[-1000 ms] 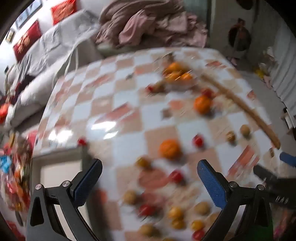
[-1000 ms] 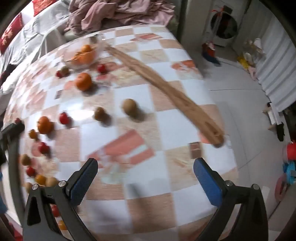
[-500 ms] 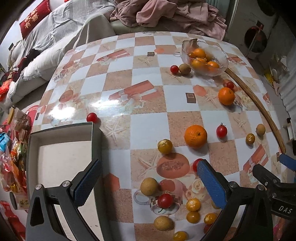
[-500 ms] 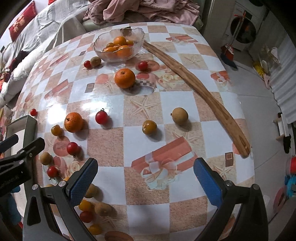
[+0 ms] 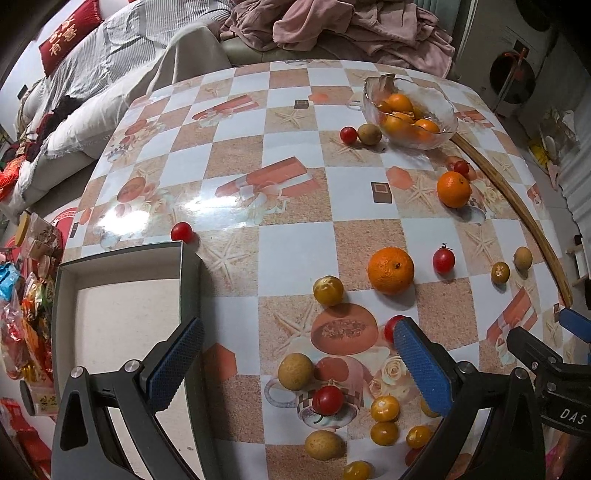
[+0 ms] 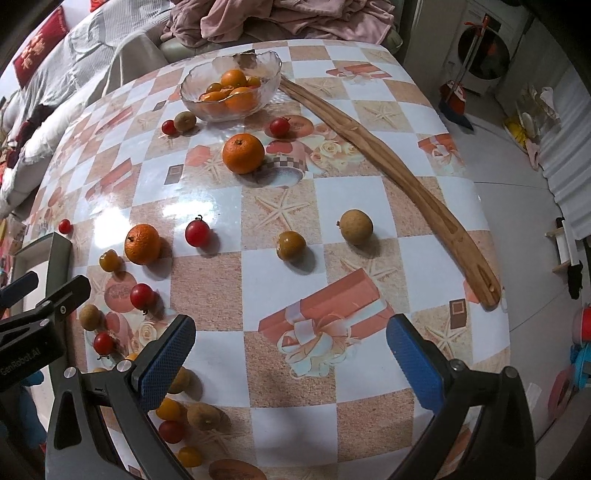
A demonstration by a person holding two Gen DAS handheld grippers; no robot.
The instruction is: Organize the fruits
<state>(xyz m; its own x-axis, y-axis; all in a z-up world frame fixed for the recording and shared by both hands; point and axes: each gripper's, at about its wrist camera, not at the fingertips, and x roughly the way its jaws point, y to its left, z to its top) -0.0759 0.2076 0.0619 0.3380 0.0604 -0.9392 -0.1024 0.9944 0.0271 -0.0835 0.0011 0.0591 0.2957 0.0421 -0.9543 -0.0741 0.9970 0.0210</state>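
Fruit lies scattered over a checkered table: oranges (image 5: 390, 270) (image 6: 243, 153), cherry tomatoes (image 5: 443, 259) (image 6: 197, 232), brown longans (image 5: 296, 371) (image 6: 356, 226) and small yellow kumquats (image 5: 328, 290). A glass bowl (image 5: 443, 101) (image 6: 195, 99) at the far side holds oranges. An empty grey box (image 5: 64, 295) sits at the near left edge. My left gripper (image 5: 295, 362) hangs open above the near cluster of small fruit. My right gripper (image 6: 290, 363) is open over bare tabletop, with nothing between its fingers.
A long wooden stick (image 6: 388, 170) (image 5: 517, 210) lies along the table's right side. A sofa with a pile of pink clothes (image 5: 332, 26) stands behind the table. Snack packets (image 5: 22, 314) sit at the left, below the table edge. The tiled floor (image 6: 517, 155) drops off to the right.
Both views have swung left and steadied from motion blur. The bowl and the scattered fruit now show sharply. Both grippers stay open.
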